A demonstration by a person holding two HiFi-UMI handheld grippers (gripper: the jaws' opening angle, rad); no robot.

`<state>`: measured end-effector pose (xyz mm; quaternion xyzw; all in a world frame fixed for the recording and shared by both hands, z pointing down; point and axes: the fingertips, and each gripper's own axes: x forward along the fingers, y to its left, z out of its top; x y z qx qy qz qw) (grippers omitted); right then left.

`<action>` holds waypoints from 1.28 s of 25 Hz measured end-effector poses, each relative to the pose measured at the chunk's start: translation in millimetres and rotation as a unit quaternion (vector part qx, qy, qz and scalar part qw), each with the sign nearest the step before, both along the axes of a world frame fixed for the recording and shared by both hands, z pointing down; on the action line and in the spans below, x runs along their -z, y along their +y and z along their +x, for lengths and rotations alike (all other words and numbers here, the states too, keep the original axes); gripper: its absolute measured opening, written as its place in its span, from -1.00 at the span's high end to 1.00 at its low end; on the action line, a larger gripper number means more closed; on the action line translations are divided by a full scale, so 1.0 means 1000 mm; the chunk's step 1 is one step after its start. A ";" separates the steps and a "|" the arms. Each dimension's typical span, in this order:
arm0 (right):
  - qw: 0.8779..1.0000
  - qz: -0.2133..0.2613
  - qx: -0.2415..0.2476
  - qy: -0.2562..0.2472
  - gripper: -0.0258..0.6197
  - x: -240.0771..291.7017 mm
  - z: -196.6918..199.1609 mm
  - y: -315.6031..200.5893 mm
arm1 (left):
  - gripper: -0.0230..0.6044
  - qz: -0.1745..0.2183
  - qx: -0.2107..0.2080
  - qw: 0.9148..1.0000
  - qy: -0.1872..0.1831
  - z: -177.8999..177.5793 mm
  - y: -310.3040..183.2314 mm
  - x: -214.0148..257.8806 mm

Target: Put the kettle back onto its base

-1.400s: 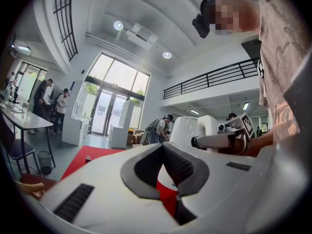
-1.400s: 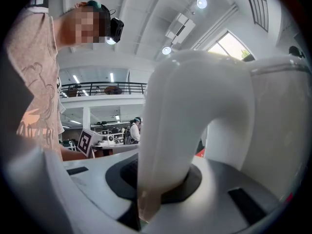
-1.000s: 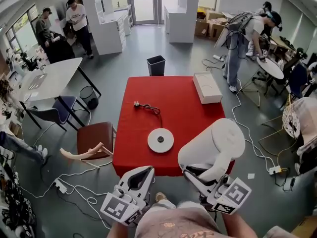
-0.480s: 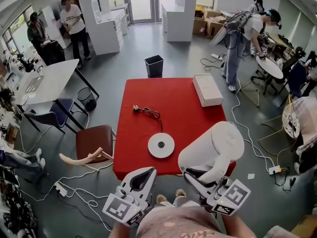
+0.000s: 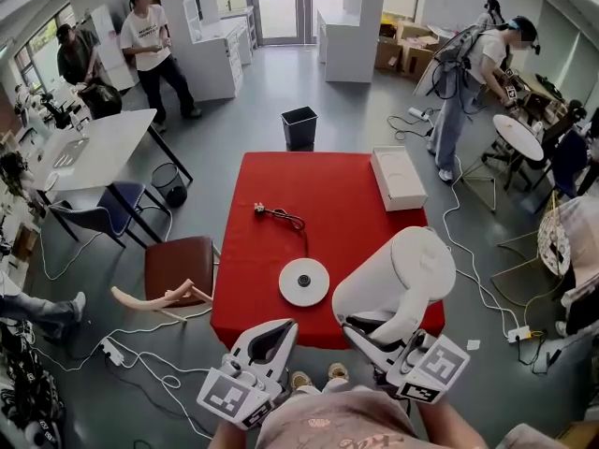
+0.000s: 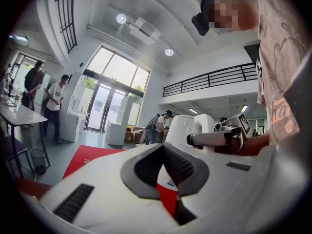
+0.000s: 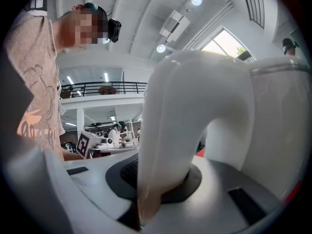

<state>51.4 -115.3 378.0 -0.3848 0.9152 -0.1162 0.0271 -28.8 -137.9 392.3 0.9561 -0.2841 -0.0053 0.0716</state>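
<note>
The white kettle (image 5: pixel 398 271) hangs tilted over the near right corner of the red table (image 5: pixel 328 195). My right gripper (image 5: pixel 367 333) is shut on the kettle's curved handle (image 7: pixel 195 111), which fills the right gripper view. The round white base (image 5: pixel 304 282) lies flat on the table, left of the kettle and apart from it. Its cord and plug (image 5: pixel 278 215) trail toward the table's middle. My left gripper (image 5: pixel 270 338) stays at the near edge, open, with nothing between its fingers. In the left gripper view the kettle (image 6: pixel 195 128) stands to the right, beyond that gripper (image 6: pixel 168 167).
A flat white box (image 5: pixel 398 178) rests on the table's far right edge. A black bin (image 5: pixel 299 126) stands behind the table and a brown chair (image 5: pixel 178 265) to its left. Cables lie on the floor. People stand at the back left and back right.
Both grippers and the kettle have edged slightly forward over the table's near edge. The base now shows closer to them. The person at the back left has walked to the right.
</note>
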 end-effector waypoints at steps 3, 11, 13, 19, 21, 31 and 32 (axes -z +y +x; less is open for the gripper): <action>1.000 0.001 0.013 0.003 0.74 -0.002 -0.002 -0.008 | 0.93 -0.019 0.001 1.000 -0.011 0.003 0.001 -0.006; 0.998 0.007 0.054 0.006 0.74 -0.005 -0.014 -0.051 | 0.93 -0.019 0.022 0.999 -0.017 0.001 -0.009 -0.008; 0.998 0.009 0.063 0.006 0.74 -0.005 -0.020 -0.065 | 0.93 -0.022 0.026 0.999 -0.022 -0.001 -0.011 -0.008; 0.995 0.021 0.098 0.018 0.74 -0.002 -0.041 -0.113 | 0.93 -0.033 0.039 0.998 -0.024 -0.008 -0.020 -0.008; 0.994 0.019 0.102 0.024 0.74 -0.004 -0.042 -0.125 | 0.93 -0.013 0.046 0.999 -0.017 -0.010 -0.026 -0.005; 0.992 0.004 0.124 0.028 0.74 -0.030 -0.055 -0.136 | 0.93 -0.011 0.067 0.998 -0.017 -0.022 -0.033 -0.009; 0.992 0.000 0.126 0.028 0.74 -0.036 -0.056 -0.137 | 0.93 -0.012 0.069 0.997 -0.017 -0.023 -0.033 -0.009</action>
